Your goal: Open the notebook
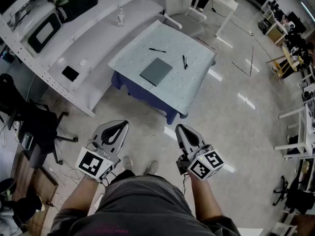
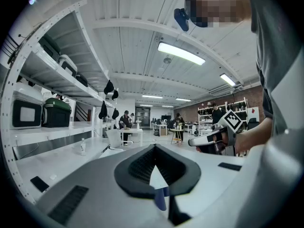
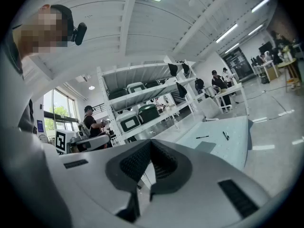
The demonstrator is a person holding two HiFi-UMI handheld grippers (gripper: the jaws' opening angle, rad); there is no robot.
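1. Notebook [image 1: 156,71] is lying closed on the table [image 1: 197,85], well away from both claws.
2. Left claw [image 1: 119,125] and right claw [image 1: 181,128] are both pinched together, holding nothing.
3. Looks like the approach stage. Next move is probably to get close and open a claw at the cover edge.

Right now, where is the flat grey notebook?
In the head view, the notebook lies closed, centred on the pale square table, a black pen just beyond it.
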